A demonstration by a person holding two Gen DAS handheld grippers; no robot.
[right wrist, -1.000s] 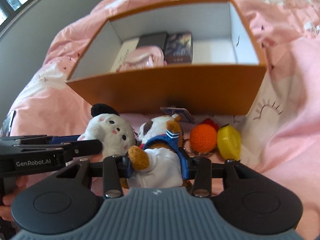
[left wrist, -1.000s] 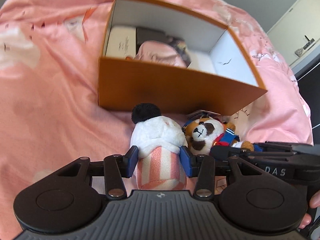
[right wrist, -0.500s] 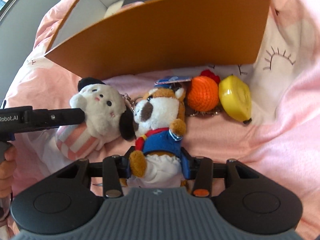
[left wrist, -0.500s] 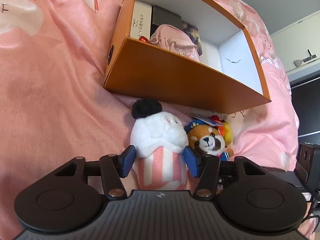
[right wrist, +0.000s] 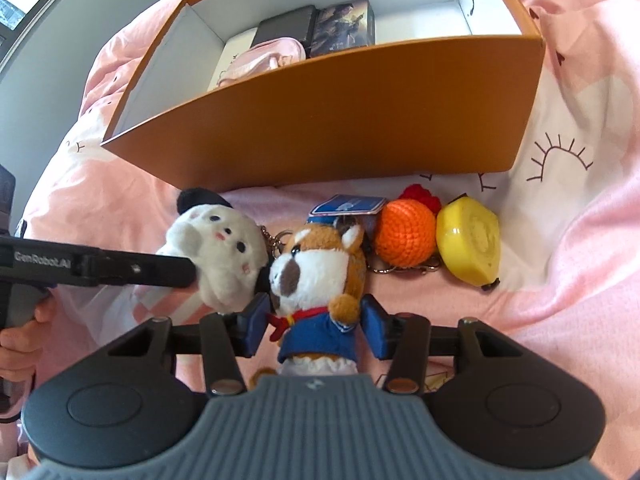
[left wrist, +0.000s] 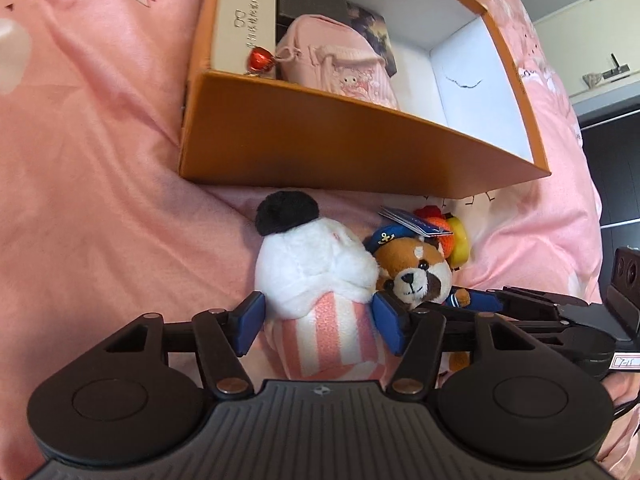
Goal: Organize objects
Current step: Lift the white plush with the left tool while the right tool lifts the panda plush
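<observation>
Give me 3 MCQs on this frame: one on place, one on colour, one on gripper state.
1. Where is the pink pouch? A) in the orange box B) on the blanket C) in a gripper
2. Colour of the crocheted ball? A) green B) orange C) white
3. What sits between the left gripper fingers? A) sailor bear B) nothing C) white plush

Key: A, it lies among the boxes inside; B, orange yarn beside the yellow tape measure; C, blue pads flank its striped body.
</observation>
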